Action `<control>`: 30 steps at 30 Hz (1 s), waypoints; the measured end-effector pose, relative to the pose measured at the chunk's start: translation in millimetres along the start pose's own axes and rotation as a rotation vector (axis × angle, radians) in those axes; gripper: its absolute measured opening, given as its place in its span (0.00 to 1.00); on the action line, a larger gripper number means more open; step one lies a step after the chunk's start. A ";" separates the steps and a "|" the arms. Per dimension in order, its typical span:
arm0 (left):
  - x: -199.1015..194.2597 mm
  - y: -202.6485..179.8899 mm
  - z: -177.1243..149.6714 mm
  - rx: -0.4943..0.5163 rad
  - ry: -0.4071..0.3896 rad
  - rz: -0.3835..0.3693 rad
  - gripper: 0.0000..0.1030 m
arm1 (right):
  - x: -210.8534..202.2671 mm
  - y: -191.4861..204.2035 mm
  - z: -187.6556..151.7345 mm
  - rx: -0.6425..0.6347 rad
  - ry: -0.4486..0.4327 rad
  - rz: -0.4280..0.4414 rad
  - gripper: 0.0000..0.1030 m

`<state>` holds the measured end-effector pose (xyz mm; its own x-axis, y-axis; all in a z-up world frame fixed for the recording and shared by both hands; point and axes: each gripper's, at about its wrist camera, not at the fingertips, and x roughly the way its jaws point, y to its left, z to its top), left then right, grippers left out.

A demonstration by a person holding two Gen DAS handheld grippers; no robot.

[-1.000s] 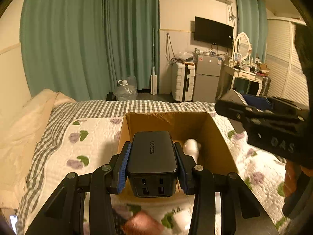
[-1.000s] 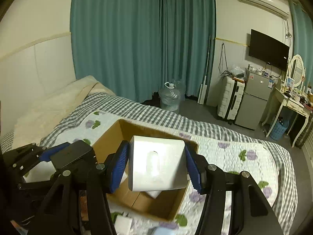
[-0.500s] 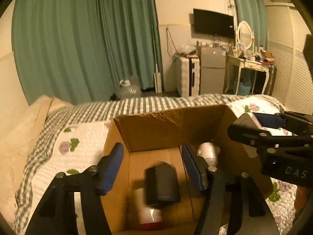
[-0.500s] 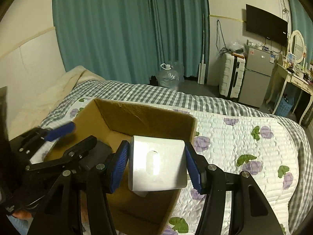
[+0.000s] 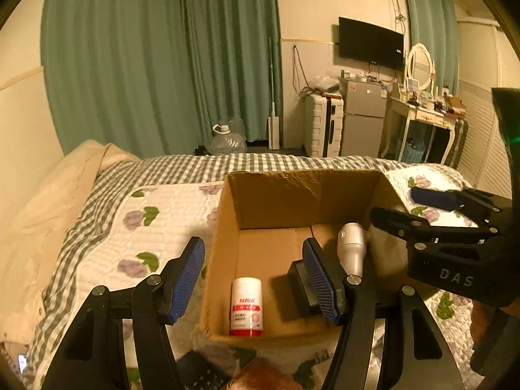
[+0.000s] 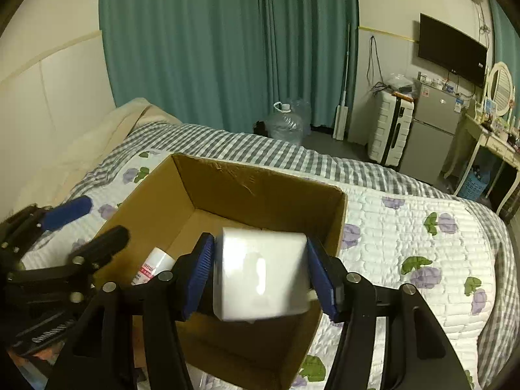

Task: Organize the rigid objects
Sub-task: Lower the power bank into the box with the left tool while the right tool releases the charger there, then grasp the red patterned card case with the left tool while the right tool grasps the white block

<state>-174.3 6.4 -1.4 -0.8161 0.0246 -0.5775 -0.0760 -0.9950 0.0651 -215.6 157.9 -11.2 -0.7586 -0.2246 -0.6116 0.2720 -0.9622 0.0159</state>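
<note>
Left wrist view: the black charger (image 5: 300,287), released a second ago, lies in the cardboard box (image 5: 292,191) beside a white bottle (image 5: 246,307) and silver nozzle (image 5: 351,247); left tongs (image 5: 253,279) spread. Right wrist view: right tongs (image 6: 260,279) pinch a glossy white block (image 6: 260,279) above the box (image 6: 260,185).

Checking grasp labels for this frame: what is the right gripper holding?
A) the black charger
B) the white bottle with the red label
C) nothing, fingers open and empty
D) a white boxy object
D: in the right wrist view the right gripper is clamped on a white boxy object above the cardboard box; the black charger and the white bottle lie inside the box.
</note>
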 end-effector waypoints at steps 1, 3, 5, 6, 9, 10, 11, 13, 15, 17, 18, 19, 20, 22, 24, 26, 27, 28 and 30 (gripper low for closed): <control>-6.9 2.2 -0.4 -0.009 -0.003 0.003 0.63 | -10.2 -1.3 0.6 0.008 -0.022 -0.008 0.79; -19.4 5.9 -1.0 -0.017 -0.009 0.002 0.65 | -26.3 -4.4 1.9 0.020 -0.037 -0.003 0.79; -30.2 7.5 -2.2 -0.019 -0.017 0.002 0.66 | -47.3 -6.7 0.1 0.021 -0.051 -0.021 0.79; -37.1 9.4 -2.9 -0.019 -0.026 0.002 0.66 | -53.7 -8.0 0.2 0.018 -0.055 -0.030 0.80; -52.7 14.4 -8.2 -0.018 -0.035 0.004 0.67 | -78.2 -7.0 -7.1 0.007 -0.058 -0.058 0.82; -57.4 16.1 -11.7 -0.022 -0.035 0.005 0.67 | -85.2 -6.5 -10.9 0.006 -0.057 -0.061 0.82; -59.9 17.5 -14.5 -0.025 -0.032 0.003 0.67 | -92.0 -5.6 -15.9 0.010 -0.057 -0.064 0.82; -63.6 20.9 -25.0 -0.028 -0.019 -0.002 0.68 | -102.2 -4.7 -29.1 0.028 -0.053 -0.065 0.82; -62.9 23.3 -35.2 -0.023 -0.007 0.004 0.68 | -105.6 -2.1 -43.5 0.035 -0.038 -0.052 0.82; -58.0 25.2 -45.9 -0.022 0.014 0.014 0.68 | -102.4 4.6 -61.4 0.036 -0.011 -0.045 0.82; -51.7 27.5 -54.7 -0.026 0.036 0.010 0.68 | -100.0 5.7 -66.4 0.036 0.000 -0.041 0.82; -47.2 28.9 -61.7 -0.030 0.054 0.005 0.68 | -94.7 8.7 -73.1 0.037 0.016 -0.034 0.82; -45.3 29.1 -66.3 -0.034 0.067 0.003 0.68 | -87.7 11.9 -80.2 0.039 0.036 -0.023 0.82; -32.0 31.3 -82.2 -0.045 0.116 -0.005 0.68 | -70.5 18.2 -92.0 0.040 0.083 -0.004 0.82; -23.4 30.4 -93.9 -0.037 0.145 -0.024 0.68 | -54.8 24.6 -100.5 0.023 0.127 0.008 0.82; -8.0 23.6 -106.8 -0.001 0.188 -0.028 0.68 | -42.9 28.8 -106.8 0.009 0.157 0.006 0.82; -0.6 19.0 -112.7 0.022 0.212 -0.026 0.68 | -40.2 28.9 -110.0 0.009 0.167 0.008 0.82; 7.1 14.7 -119.0 0.049 0.237 -0.034 0.68 | -37.7 28.2 -111.8 0.013 0.172 0.010 0.82; 17.3 7.1 -129.9 0.091 0.278 -0.062 0.68 | -33.5 26.9 -112.6 0.023 0.182 0.011 0.82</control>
<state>-114.6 -12.9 -116.6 -0.6209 0.0450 -0.7826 -0.1822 -0.9793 0.0882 -116.2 156.9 -79.3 -0.6355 -0.2058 -0.7442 0.2645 -0.9635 0.0406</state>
